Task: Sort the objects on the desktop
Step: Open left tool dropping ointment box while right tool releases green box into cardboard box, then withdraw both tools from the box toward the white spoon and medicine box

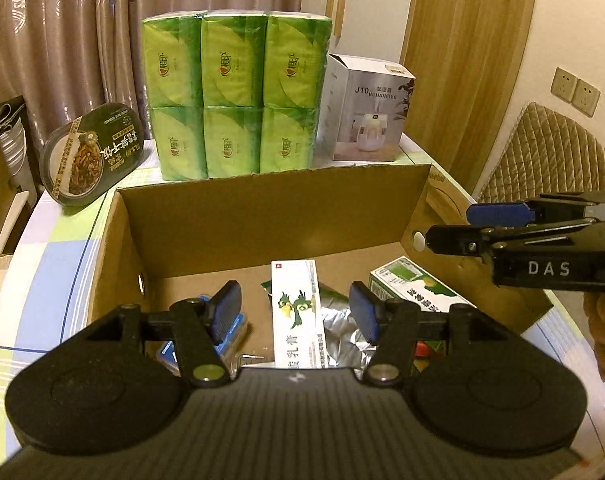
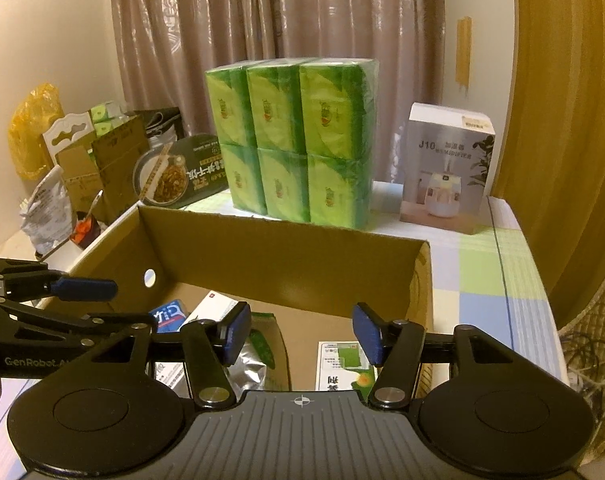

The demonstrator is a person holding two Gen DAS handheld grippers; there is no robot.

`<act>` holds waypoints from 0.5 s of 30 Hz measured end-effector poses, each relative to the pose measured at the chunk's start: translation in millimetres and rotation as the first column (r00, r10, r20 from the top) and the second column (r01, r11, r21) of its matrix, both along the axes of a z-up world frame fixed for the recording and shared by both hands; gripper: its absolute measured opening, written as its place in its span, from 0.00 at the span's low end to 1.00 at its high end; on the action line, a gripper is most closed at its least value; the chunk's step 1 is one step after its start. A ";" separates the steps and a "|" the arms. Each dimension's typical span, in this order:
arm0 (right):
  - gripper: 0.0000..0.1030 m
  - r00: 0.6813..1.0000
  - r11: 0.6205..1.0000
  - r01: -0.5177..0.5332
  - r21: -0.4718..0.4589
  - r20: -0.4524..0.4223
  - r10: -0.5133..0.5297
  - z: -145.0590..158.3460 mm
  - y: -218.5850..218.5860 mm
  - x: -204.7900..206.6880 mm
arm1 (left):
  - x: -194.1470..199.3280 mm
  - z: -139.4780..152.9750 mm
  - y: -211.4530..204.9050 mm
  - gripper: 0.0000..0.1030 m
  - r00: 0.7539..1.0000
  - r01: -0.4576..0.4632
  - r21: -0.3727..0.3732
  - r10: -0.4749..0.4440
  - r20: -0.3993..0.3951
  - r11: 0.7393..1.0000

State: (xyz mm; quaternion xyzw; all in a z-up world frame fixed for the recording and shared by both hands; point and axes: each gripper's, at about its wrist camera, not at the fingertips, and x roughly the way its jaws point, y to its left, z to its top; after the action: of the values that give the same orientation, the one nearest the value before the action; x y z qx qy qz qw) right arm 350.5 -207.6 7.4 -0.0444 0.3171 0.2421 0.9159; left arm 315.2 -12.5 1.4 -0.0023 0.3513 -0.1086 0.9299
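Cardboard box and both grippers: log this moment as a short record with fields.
container: open cardboard box on the checked tablecloth
inside box: white carton with a green bird, silver foil pouch, green and white carton, blue pack
behind box: green tissue multipack, humidifier box, dark noodle bowl
left gripper: open, empty, over the box
right gripper: open, empty, over the box

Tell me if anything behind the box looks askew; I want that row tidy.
The noodle bowl stands tilted on its edge, lid facing forward, left of the upright tissue pack; whether it touches the pack is unclear. The humidifier box stands upright, top flap raised.
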 end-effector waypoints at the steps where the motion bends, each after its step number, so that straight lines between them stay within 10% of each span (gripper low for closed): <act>1: 0.53 1.000 1.000 0.000 -0.001 0.003 0.000 1.7 -0.7 -2.0 | -2.1 0.5 0.3 0.53 1.000 -0.002 0.001 0.002 0.002 1.000; 15: 0.66 0.998 1.000 0.002 0.019 0.068 -0.003 39.1 -17.8 -51.2 | -47.5 21.7 8.9 0.58 0.999 -0.010 0.022 0.010 0.039 1.000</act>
State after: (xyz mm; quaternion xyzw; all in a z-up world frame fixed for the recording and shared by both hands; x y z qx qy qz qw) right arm 299.3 -225.4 46.5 -0.0435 0.2834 0.2424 0.9268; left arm 267.6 -3.6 23.1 0.0085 0.3345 -0.1000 0.9370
